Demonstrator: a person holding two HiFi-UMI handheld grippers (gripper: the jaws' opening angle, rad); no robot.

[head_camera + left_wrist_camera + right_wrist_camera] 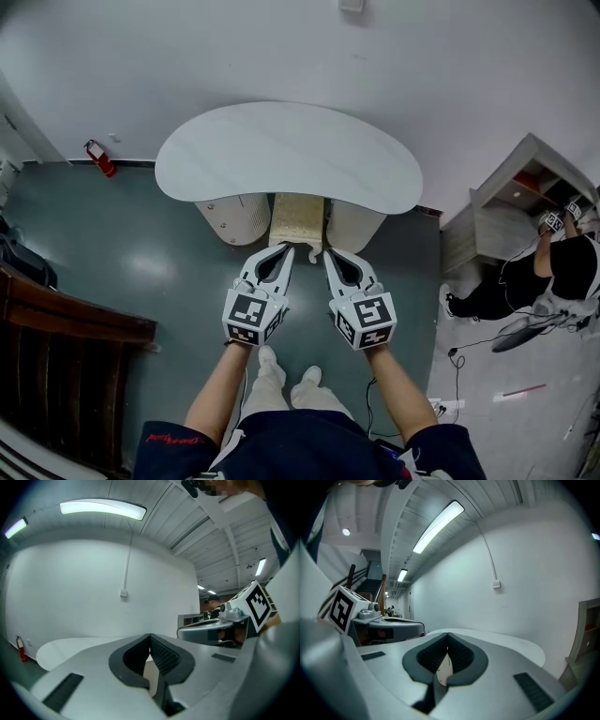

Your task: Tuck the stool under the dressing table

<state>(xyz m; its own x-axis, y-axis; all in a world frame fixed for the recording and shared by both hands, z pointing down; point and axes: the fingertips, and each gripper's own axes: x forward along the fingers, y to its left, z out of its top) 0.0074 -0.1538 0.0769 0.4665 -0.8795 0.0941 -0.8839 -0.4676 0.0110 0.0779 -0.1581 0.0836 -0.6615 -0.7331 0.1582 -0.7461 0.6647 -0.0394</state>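
Item one: white kidney-shaped dressing table (pixel 281 155), top against the white wall, carried on two cream rounded pedestals (pixel 234 217). Item two: beige cushioned stool (pixel 296 220), set between those pedestals, its far part hidden beneath the table top. Item three: my left gripper (pixel 284 249), jaws pressed together on nothing, tips just before the table's near edge. Item four: my right gripper (pixel 330 253), likewise closed and empty, beside the left. Item five: red fire extinguisher (pixel 99 157), on the floor left of the table.
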